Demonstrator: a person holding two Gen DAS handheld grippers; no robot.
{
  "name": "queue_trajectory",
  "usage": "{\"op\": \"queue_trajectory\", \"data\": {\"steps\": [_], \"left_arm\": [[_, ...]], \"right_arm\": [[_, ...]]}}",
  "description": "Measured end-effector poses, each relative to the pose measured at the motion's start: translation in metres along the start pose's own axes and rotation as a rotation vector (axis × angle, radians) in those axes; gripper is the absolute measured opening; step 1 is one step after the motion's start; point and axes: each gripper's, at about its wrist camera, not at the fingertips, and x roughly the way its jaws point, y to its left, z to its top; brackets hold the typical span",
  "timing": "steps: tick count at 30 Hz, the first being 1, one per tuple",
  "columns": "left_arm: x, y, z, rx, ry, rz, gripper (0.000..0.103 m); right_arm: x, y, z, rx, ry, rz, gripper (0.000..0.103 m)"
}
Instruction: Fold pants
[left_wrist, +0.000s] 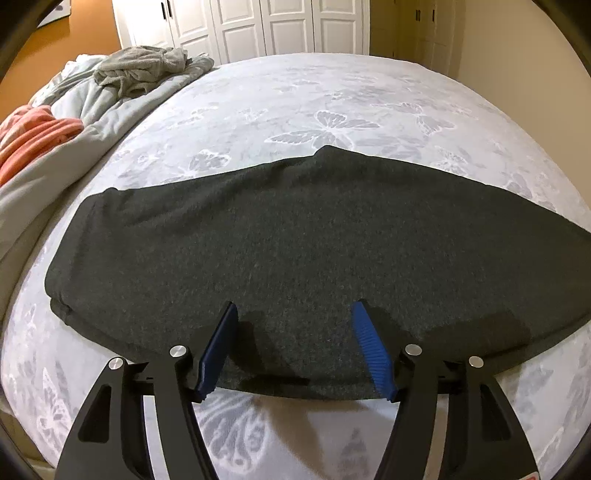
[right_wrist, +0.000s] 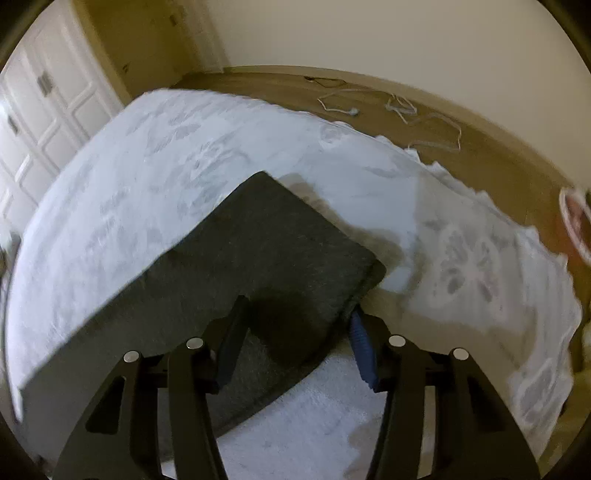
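Dark grey pants (left_wrist: 295, 236) lie flat across the bed, folded lengthwise, running left to right. My left gripper (left_wrist: 295, 306) is open, its blue fingertips (left_wrist: 360, 317) just above the pants' near edge, holding nothing. In the right wrist view one end of the pants (right_wrist: 266, 240) lies on the sheet, its square corner pointing away. My right gripper (right_wrist: 297, 306) is open over that end, empty.
The bed (left_wrist: 332, 99) has a white sheet with grey butterflies. A grey duvet (left_wrist: 92, 110), a grey garment (left_wrist: 147, 70) and an orange striped cloth (left_wrist: 33, 133) lie at the left. White closet doors (left_wrist: 280, 26) stand behind. Cables (right_wrist: 406, 110) lie on the floor.
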Motion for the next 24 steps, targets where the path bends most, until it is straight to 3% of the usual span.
{"op": "queue_trajectory", "data": {"steps": [4,7,8,13,14,15,16,17,18,20,24], "left_arm": [[-0.01,-0.004,-0.001,0.022,-0.043,0.009,0.064],[-0.023,-0.007,0.001,0.024,-0.081,-0.053,0.071],[-0.023,-0.008,0.001,0.022,-0.08,-0.066,0.075],[-0.014,-0.026,-0.005,0.077,-0.036,-0.071,0.075],[-0.014,-0.029,-0.007,0.088,-0.035,-0.064,0.075],[-0.013,-0.03,-0.008,0.095,-0.035,-0.062,0.075],[-0.014,-0.031,-0.008,0.099,-0.036,-0.059,0.075],[-0.013,-0.031,-0.008,0.098,-0.037,-0.057,0.075],[-0.013,-0.03,-0.008,0.095,-0.037,-0.056,0.075],[-0.012,-0.028,-0.007,0.082,-0.033,-0.06,0.075],[-0.011,-0.026,-0.006,0.063,-0.028,-0.075,0.075]], "right_arm": [[-0.019,-0.021,0.006,0.069,-0.049,-0.019,0.052],[-0.017,-0.036,0.004,0.091,-0.025,-0.021,0.057],[-0.012,-0.04,0.004,0.101,0.0,0.004,0.059],[-0.006,-0.036,0.005,0.05,-0.008,0.045,0.069],[-0.006,-0.034,0.004,0.046,-0.011,0.052,0.06],[-0.003,-0.031,0.004,0.034,0.001,0.07,0.041],[-0.002,-0.03,0.004,0.031,0.011,0.067,0.033],[0.0,-0.028,0.004,0.036,0.014,0.067,0.015],[0.0,-0.028,0.005,0.052,0.023,0.092,0.006],[-0.007,-0.025,0.006,0.069,0.0,0.102,0.006],[-0.04,-0.004,0.008,0.072,-0.078,0.243,0.005]]}}
